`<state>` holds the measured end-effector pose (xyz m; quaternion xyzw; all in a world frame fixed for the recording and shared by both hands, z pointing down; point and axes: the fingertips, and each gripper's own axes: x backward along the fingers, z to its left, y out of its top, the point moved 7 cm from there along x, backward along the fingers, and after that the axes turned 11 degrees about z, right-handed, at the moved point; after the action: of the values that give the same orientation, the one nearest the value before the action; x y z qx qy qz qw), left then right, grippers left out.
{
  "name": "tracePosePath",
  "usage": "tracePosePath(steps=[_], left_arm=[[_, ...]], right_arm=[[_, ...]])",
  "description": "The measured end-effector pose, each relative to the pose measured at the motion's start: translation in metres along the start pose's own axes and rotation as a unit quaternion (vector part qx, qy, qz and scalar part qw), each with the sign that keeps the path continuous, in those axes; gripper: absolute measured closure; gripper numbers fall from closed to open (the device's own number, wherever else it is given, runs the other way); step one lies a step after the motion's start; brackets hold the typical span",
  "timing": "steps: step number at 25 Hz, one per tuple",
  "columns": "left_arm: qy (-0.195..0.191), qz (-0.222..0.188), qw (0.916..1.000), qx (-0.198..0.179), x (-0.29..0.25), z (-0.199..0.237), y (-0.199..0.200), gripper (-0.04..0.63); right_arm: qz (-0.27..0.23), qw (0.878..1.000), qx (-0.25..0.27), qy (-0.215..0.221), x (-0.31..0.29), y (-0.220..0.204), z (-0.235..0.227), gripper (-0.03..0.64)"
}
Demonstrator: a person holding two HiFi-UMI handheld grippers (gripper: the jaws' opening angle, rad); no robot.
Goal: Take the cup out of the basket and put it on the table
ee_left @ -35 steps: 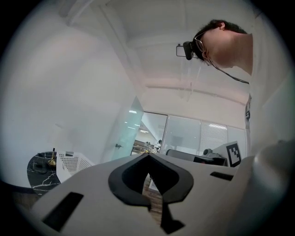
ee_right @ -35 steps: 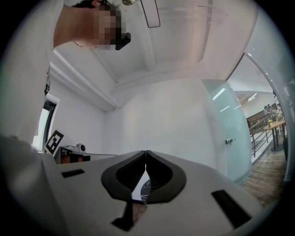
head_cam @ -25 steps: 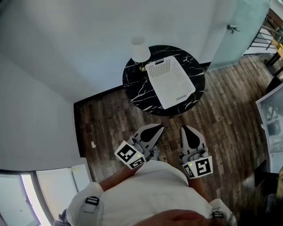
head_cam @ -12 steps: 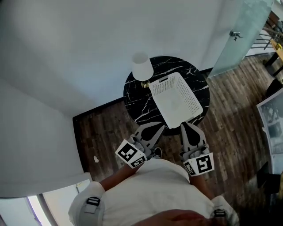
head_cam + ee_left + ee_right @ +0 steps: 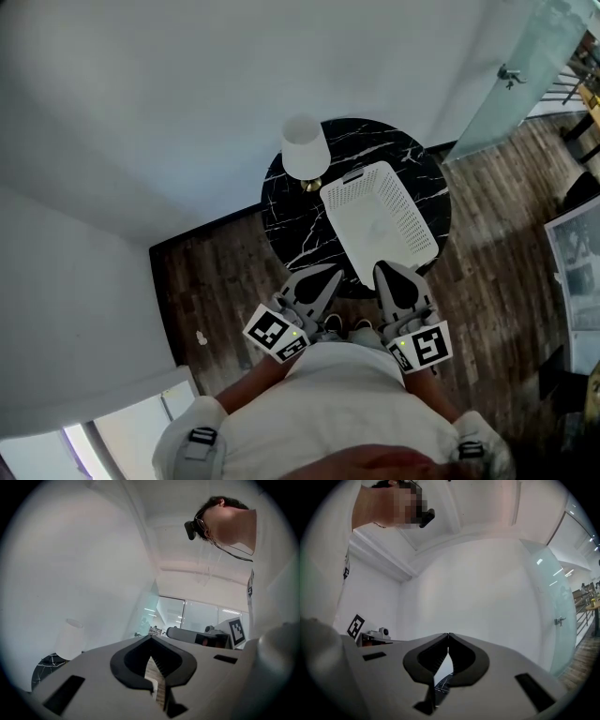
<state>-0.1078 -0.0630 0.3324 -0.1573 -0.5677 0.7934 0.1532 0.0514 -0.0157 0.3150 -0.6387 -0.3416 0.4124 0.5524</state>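
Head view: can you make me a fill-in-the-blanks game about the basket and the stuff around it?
1. The white basket sits on a round ____ table with white veins.
2. Next to the basket stands a lamp with a ____ shade.
3. The left gripper and the right gripper hold nothing, and both have their jaws ____.
4. The floor around the table is made of brown ____ planks.

Missing words: black, white, shut, wood.
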Motion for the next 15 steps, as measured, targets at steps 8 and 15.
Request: tracePosePath(steps=[8,15], left_arm=[[0.017,-0.013,0.9996,-0.015,-0.027,-0.004,0.015,0.588],[0.011,-0.011,0.9996,-0.022,-0.055,-0.027,0.018,0.589]], right_arm=[[-0.010,1.000,0.008,0.021,-0.006,0.009,-0.031,0.607],[-0.018,1.000,0.008,0.021,0.012,0.013,-0.058,0.607]])
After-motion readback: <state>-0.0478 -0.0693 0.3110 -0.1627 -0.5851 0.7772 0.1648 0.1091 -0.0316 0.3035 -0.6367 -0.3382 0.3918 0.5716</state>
